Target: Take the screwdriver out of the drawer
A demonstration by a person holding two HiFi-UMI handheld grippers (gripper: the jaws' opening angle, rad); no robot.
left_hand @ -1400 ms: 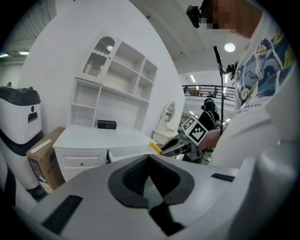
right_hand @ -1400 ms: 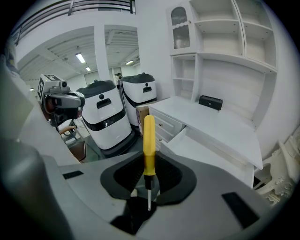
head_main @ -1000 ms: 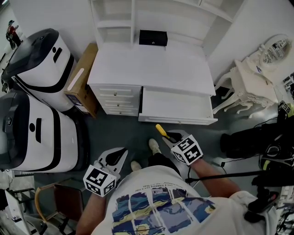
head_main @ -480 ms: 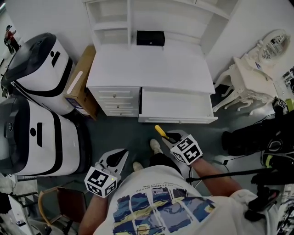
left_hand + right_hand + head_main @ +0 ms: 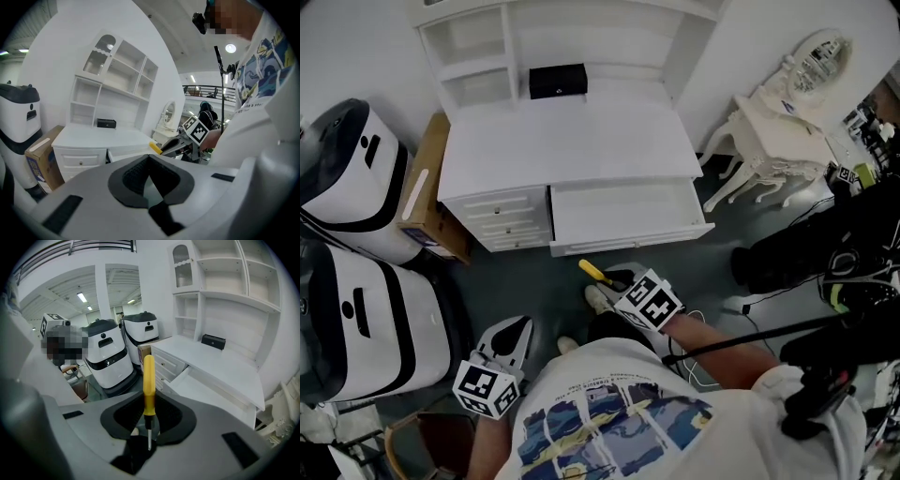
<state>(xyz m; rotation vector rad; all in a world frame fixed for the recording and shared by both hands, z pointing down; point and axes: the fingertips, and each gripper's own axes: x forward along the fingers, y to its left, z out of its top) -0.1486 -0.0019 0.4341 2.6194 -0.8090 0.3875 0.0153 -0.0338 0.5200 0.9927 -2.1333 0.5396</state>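
Before open drawer (image 5: 623, 212), right jaws gripping screwdriver (image 5: 592, 272), left jaws closed, machines (image 5: 366, 323) leftward

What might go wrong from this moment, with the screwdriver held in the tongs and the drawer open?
1. The right tongs pinch the screwdriver only at the end near its shaft, and most of the yellow handle sticks out ahead, so it may tilt, slip and drop.
2. The drawer stands pulled out close by, so it could be bumped.
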